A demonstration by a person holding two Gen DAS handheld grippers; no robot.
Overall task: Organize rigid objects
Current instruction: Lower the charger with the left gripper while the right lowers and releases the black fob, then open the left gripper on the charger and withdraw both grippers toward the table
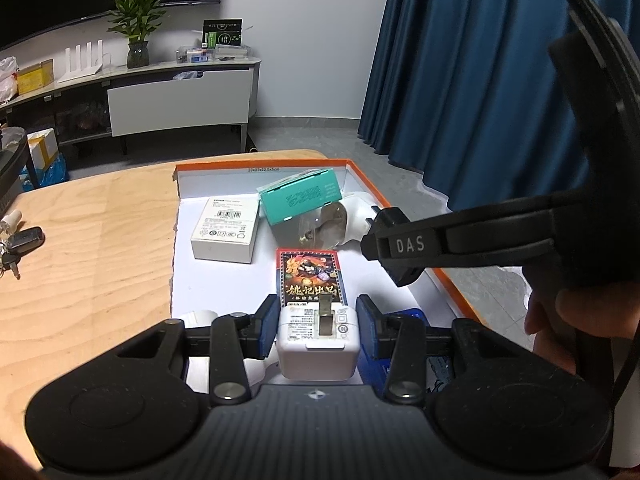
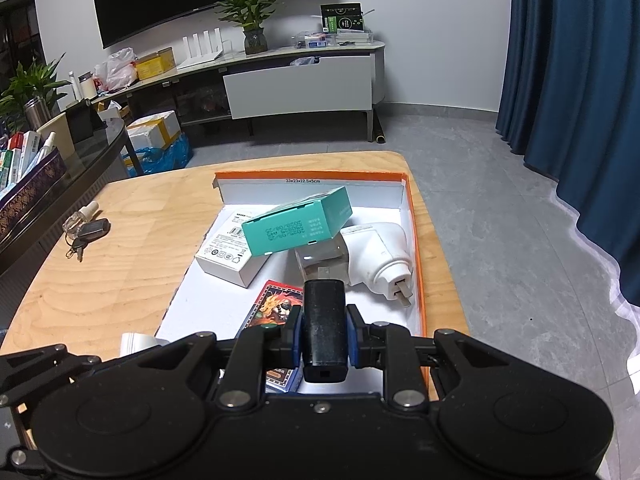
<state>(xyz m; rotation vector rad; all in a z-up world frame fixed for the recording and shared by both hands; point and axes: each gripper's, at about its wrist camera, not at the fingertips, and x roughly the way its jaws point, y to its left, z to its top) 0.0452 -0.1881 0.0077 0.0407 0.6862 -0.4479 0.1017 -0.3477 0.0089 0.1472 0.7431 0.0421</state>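
Observation:
My left gripper (image 1: 318, 330) is shut on a white charger plug (image 1: 318, 344), whose prongs point up and forward, held low over the near end of an orange-rimmed white box (image 1: 260, 166). My right gripper (image 2: 323, 334) is shut on a black charger block (image 2: 323, 320) above the same box. In the left wrist view the right gripper (image 1: 390, 246) reaches in from the right. Inside the box lie a white carton (image 1: 226, 228), a tilted teal carton (image 2: 298, 222), a card pack (image 1: 308, 276), a clear jar (image 2: 322, 260) and a big white plug adapter (image 2: 378, 256).
The box sits on a wooden table (image 1: 88, 248). A key bunch with a fob (image 2: 86, 232) lies on the table's left side. A small white cap (image 2: 136, 340) stands beside the box's near left corner. A person's hand (image 1: 560, 320) shows at right. Blue curtains (image 2: 580, 80) hang at right.

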